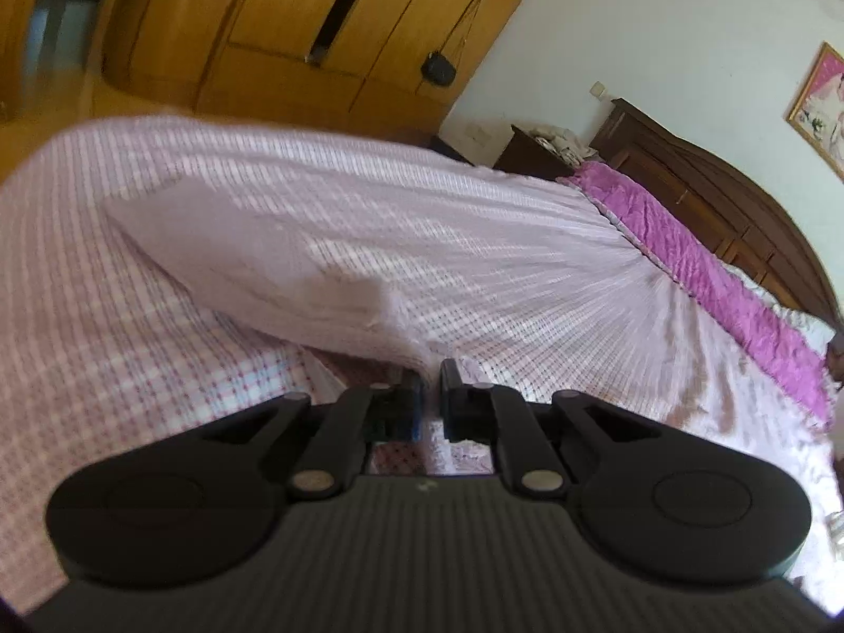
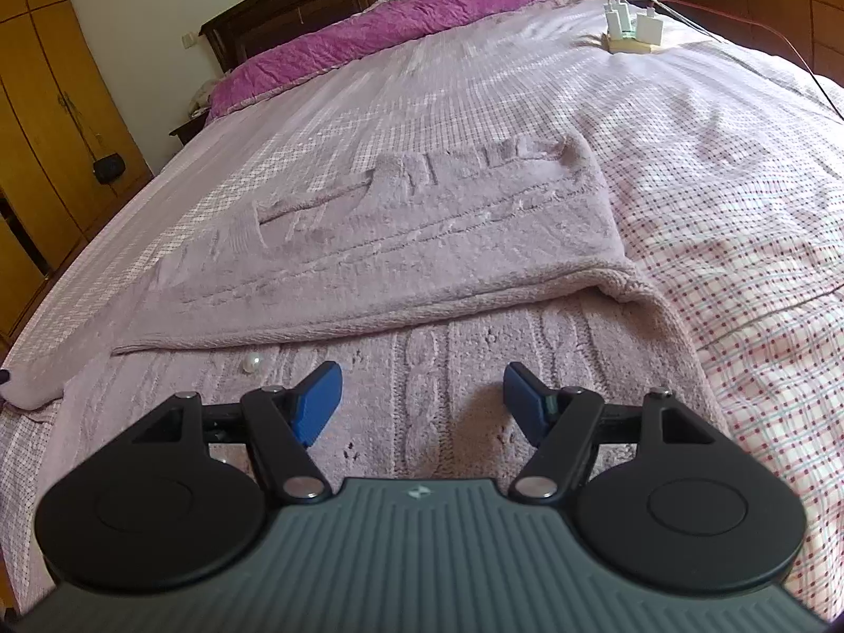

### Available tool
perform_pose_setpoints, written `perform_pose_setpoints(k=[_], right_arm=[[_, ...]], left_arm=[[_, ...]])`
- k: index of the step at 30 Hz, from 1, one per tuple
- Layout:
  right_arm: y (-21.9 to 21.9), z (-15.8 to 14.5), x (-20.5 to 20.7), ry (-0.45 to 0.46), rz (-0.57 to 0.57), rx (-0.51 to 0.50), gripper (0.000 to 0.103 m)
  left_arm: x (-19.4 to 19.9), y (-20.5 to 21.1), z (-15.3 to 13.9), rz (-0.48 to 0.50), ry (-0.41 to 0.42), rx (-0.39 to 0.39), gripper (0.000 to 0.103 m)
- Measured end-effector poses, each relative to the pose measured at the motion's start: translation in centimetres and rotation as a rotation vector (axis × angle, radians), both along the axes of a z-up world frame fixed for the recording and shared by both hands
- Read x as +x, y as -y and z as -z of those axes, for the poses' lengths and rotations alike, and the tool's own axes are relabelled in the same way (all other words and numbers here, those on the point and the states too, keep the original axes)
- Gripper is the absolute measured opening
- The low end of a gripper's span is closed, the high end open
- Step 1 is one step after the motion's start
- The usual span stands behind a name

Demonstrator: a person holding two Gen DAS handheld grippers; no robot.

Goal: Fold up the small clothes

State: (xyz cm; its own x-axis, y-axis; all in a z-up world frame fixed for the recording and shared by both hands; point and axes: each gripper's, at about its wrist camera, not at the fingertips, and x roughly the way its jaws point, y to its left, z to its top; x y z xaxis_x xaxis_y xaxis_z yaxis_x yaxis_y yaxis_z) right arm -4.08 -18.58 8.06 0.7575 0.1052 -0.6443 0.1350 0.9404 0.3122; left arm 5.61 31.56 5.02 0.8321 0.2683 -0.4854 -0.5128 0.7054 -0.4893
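While the left gripper [image 1: 431, 395] is holding its two fingers together on an edge of the sweater [image 1: 253, 242], the left wrist view is showing the cloth rising from the fingertips toward ten o'clock, as a lifted flap. The picture is blurred, so I cannot tell which edge of the sweater it is. I judge that the flap is being carried up and over so that it can land on the rest of the garment, and the tight pinch is needed because loose knit slips easily. Behind it the checked bedspread [image 1: 527, 264] is stretching toward one o'clock, where a purple quilt [image 1: 712, 274] is lying along the dark headboard [image 1: 738, 195]. A wooden wardrobe [image 1: 316, 26] is standing at twelve o'clock.

Turning to the right wrist view, the right gripper [image 2: 421, 395] is hovering with its blue fingers [image 2: 316, 395] wide apart and holding nothing. The sweater [image 2: 422, 242] is lying flat on the bedspread [image 2: 738, 211], directly below and ahead at twelve o'clock, with one layer already folded over the cable-knit part. A small pearl button [image 2: 252, 363] is showing at ten o'clock from the fingers. It seems this hand is waiting low over the cloth to press or to take the next edge. At one o'clock, far away, chargers on a power strip [image 2: 630, 31] are resting on the bed.
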Motion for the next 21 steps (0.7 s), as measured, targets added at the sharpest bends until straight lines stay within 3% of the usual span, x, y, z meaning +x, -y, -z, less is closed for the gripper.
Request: perform_pose_setpoints(k=[7, 15, 21], right_arm=[[-0.1, 0.1, 0.1, -0.004, 0.0, 0.001, 0.074], [0.4, 0.1, 0.0, 0.003, 0.011, 0.012, 0.074], [0.5, 0.2, -0.1, 0.009, 0.012, 0.018, 0.074]], left_arm=[[0.9, 0.6, 0.5, 0.01, -0.019, 0.033, 0.008], [-0.7, 2.9, -2.8, 0.092, 0.132, 0.092, 0.007], [-1.7, 7.0, -6.0, 0.204, 0.244, 0.143, 0.007]])
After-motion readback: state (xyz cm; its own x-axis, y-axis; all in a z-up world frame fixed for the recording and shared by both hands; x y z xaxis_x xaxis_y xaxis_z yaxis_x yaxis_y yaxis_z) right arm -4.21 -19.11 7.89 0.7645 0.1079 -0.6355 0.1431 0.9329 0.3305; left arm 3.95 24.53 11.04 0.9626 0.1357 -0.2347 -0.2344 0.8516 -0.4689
